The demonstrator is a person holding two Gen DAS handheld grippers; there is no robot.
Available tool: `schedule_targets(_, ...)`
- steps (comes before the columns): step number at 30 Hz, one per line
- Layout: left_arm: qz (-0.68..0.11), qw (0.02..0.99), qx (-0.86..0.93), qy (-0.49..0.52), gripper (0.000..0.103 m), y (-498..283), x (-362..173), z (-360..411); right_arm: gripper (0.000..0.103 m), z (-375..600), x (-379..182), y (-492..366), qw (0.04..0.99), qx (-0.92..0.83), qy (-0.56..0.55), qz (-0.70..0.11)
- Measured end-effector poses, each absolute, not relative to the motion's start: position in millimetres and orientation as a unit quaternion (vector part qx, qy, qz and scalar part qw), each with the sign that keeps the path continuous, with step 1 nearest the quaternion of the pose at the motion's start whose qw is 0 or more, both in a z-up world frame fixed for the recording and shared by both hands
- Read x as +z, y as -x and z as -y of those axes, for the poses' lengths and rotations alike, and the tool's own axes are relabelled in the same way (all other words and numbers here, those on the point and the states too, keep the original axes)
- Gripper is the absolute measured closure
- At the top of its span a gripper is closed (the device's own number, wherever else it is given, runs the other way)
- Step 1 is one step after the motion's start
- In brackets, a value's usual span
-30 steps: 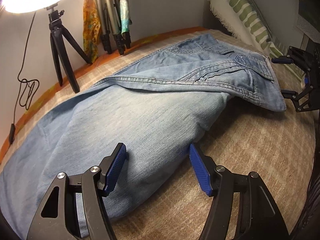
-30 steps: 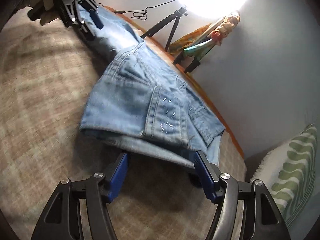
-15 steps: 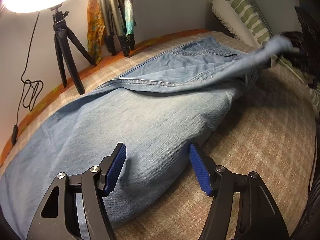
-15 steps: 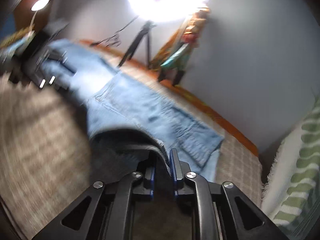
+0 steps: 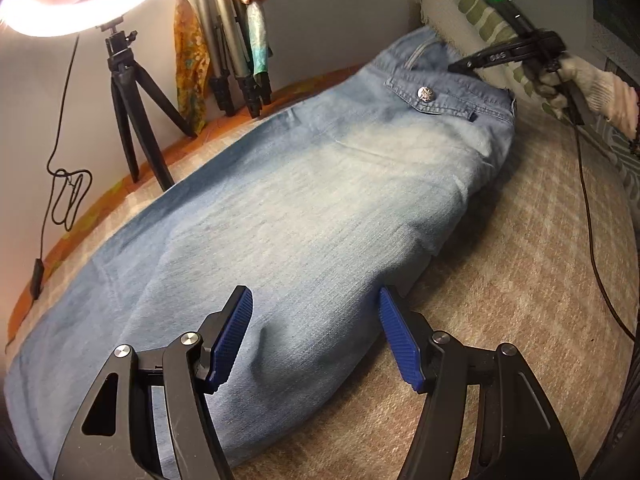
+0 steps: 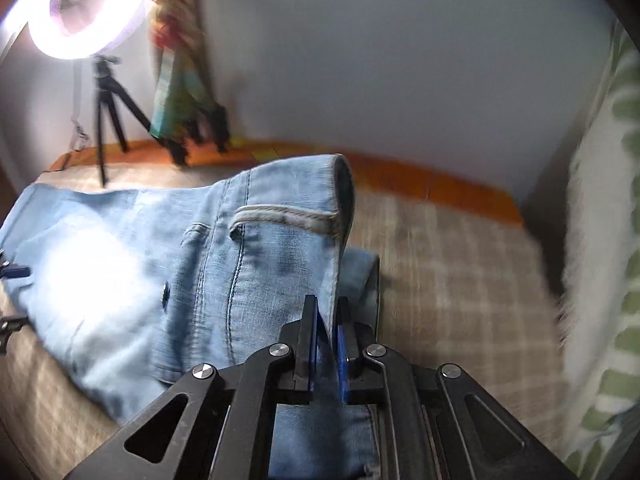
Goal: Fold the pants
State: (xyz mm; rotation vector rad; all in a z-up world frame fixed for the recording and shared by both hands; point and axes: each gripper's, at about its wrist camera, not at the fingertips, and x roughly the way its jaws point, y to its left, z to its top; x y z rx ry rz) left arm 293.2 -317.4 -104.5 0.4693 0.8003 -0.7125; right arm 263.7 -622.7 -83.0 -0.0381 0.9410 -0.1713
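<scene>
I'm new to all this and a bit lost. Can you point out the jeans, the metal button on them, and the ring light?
jeans (image 5: 288, 216): left wrist view, on the pale faded middle of the leg.
metal button (image 5: 425, 93): left wrist view, on its shiny face, on the pocket flap.
ring light (image 5: 76, 20): left wrist view, on the glowing lower rim.

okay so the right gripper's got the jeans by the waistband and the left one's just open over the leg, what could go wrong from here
1. The right gripper pinches only a thin edge of the waistband of the jeans; heavy denim could slip out mid-fold.
2. The left gripper is open, holding nothing, so the leg may drag or bunch when pulled.
3. The ring light tripod and its cable stand close beside the jeans; a wide swing might snag them.
</scene>
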Motion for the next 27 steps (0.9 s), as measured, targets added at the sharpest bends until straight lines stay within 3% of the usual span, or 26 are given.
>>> schedule_targets(8,-0.374,0.837,-0.332,-0.221,0.038,-294.5,-101.9,310.9,0.095,637.3,-112.7,-279.9,0.862,-0.115,-0.024,-0.493)
schedule_targets(12,-0.368,0.843,-0.327,-0.217,0.038,-293.7,-95.4,302.7,0.074,644.5,-101.7,-270.2,0.852,-0.201,-0.003,-0.483)
schedule_targets(20,-0.346,0.859,-0.311,-0.215,0.038,-289.4,-76.2,278.4,0.064,603.5,-60.8,-195.5,0.893,-0.141,-0.095,-0.418)
schedule_targets(27,-0.342,0.859,-0.309,-0.223,0.038,-279.1,-70.7,260.4,0.047,512.2,-81.8,-176.1,0.88,0.0,-0.132,-0.456)
